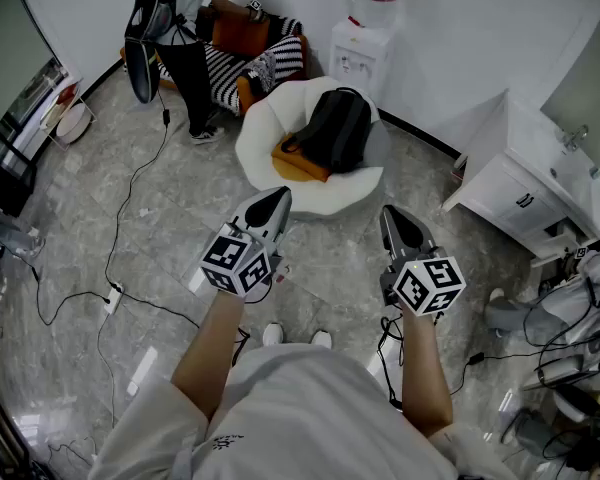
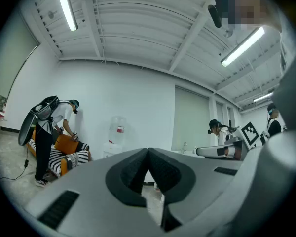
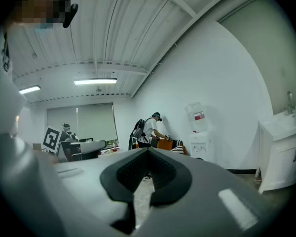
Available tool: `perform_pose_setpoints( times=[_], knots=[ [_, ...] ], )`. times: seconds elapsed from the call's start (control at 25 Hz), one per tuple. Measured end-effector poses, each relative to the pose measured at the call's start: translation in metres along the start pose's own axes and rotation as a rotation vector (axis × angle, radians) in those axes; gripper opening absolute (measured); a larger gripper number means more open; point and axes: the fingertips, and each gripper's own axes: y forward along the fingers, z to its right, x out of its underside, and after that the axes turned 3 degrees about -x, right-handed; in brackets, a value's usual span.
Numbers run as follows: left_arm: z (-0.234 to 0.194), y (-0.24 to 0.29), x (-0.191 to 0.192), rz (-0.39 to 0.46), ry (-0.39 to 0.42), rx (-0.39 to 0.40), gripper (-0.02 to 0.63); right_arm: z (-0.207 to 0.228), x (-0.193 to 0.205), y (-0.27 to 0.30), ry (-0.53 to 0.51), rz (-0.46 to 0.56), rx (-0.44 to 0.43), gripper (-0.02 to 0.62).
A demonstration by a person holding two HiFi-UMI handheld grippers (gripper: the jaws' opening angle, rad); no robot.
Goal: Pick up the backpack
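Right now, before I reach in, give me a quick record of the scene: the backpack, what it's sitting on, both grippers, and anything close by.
backpack: black, lying on the white chair, not gripped
white chair: round, ahead of both grippers
orange item: on the chair, against the backpack's left side
left gripper: jaws together, empty, short of the backpack
right gripper: jaws together, empty, short of the backpack
water dispenser: at the wall behind the chair

So the backpack (image 1: 335,128) sits on the round chair (image 1: 260,140), cushion (image 1: 298,161) at its left (touching, looks like). Water dispenser (image 1: 363,43) behind the chair, sink cabinet (image 1: 520,183) off right, sofa (image 1: 250,63) back left.
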Motion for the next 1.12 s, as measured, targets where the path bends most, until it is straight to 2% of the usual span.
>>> perform_pose_setpoints(
  times=[0.44,0.6,0.84,1.12],
  knots=[
    [0.013,0.011,-0.007,0.039,0.009,-0.009,-0.014,0.012,-0.003,-0.004,0.013,-0.002,-0.039,0.003],
    [0.017,0.016,-0.002,0.034,0.019,-0.031,-0.014,0.018,0.002,-0.008,-0.005,-0.016,-0.043,0.002],
    [0.019,0.013,0.004,0.03,0.004,-0.067,-0.014,0.029,0.007,-0.017,0.023,-0.026,-0.045,0.003],
    [0.03,0.014,0.015,0.004,0.007,-0.057,-0.015,0.038,0.014,-0.019,0.037,-0.043,-0.061,0.003]
  ],
)
